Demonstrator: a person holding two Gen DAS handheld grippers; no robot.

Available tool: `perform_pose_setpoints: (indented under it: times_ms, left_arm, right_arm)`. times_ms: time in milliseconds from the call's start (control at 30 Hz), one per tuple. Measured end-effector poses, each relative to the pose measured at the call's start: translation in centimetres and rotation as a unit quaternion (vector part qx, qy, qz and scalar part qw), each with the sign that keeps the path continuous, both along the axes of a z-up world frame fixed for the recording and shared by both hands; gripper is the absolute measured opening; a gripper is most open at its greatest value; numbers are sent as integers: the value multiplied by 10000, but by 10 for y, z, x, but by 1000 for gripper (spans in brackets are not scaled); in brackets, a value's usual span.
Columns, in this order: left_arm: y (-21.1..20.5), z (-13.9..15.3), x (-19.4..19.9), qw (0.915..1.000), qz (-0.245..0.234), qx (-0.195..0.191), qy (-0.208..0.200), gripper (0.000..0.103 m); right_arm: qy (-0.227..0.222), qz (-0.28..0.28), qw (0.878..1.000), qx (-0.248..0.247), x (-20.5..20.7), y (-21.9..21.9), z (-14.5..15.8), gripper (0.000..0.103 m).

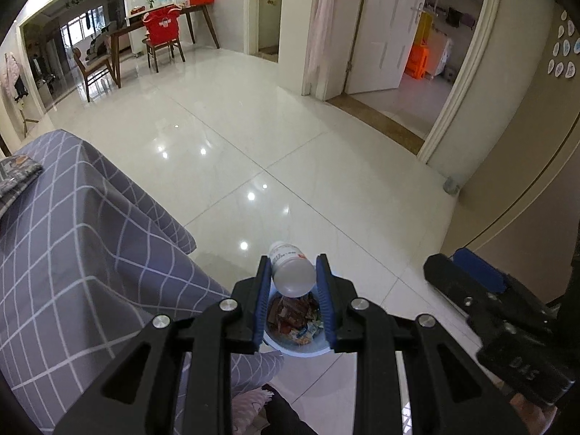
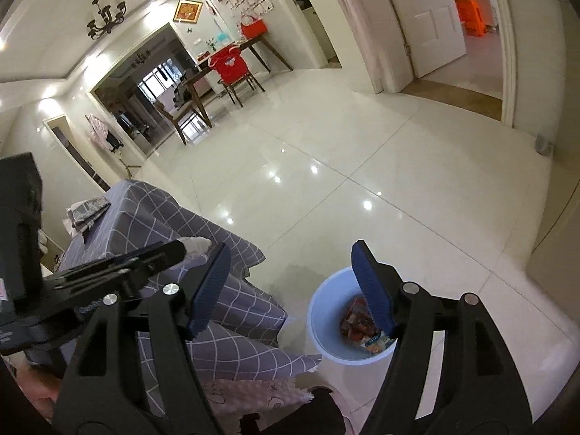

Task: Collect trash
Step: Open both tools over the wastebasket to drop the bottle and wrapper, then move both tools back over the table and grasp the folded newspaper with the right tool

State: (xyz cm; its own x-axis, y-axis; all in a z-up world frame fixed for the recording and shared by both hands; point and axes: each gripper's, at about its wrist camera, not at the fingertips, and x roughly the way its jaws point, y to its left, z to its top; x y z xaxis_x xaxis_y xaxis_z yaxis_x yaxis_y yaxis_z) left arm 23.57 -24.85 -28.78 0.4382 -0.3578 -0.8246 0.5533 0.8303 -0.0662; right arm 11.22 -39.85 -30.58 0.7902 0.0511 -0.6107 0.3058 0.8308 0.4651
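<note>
Surroundings: a glossy white tiled floor fills most of both views; a table draped in a grey cloth with a white grid stands at the left, its hanging folds reaching down just beside the bin.
Far background: a wooden dining table with a chair covered in red fabric stands well apart across the room; a white door stands open at the right.
On the table: a folded patterned cloth lies on the far part of the grey covering.
Obstructions: in the left wrist view the black linkage and blue pads hide both sides of the bin rim; the bottle covers the far edge of the opening.
Bin: a round white trash bin stands on the floor beside the draped table corner; it holds brown and red wrappers and a pale blue packet.
Bottle: a small translucent white plastic bottle with a printed label and a red mark; it lies roughly level, its rounded base toward the camera, directly above the bin opening.
Left gripper: jaws closed onto the bottle, one blue pad on each side of its body; the tool points down and forward over the bin.
Right gripper: jaws spread wide with nothing between them; its right pad overlaps the bin in view, and the tool hangs just beside the left gripper.
</note>
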Motion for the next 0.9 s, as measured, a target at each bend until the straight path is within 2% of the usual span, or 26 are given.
perform_pose_setpoints:
  times_ms: [400,433,467,500,533,900]
  left_arm:
    - [-35,1,6,9997,-234,2,-6,26]
    - [-38,2,7,9997,-260,12,-37,30]
    - [-39,2,8,9996,-263,73,3,56]
    - [-41,2,9,9996,-250,119,27,68]
    - [-40,5,7,9997,-231,62,-96,74]
    - [-18,27,-1,9995,-31,-27,-324,74]
  right_arm:
    - [-451,-399,9982,-47,-18,-14,17,73]
    - [-475,-430,9979,-37,-19,-15,17,73]
    - [-464,-442,9979,-38,-20,-16,17,73]
    - [-458,-448,9979,-29,-20,-16,18,73]
    - [-478,-461,9978,-1,-21,-17,18,73]
    - [-529,-386,9979,-9,-21,-6,27,73]
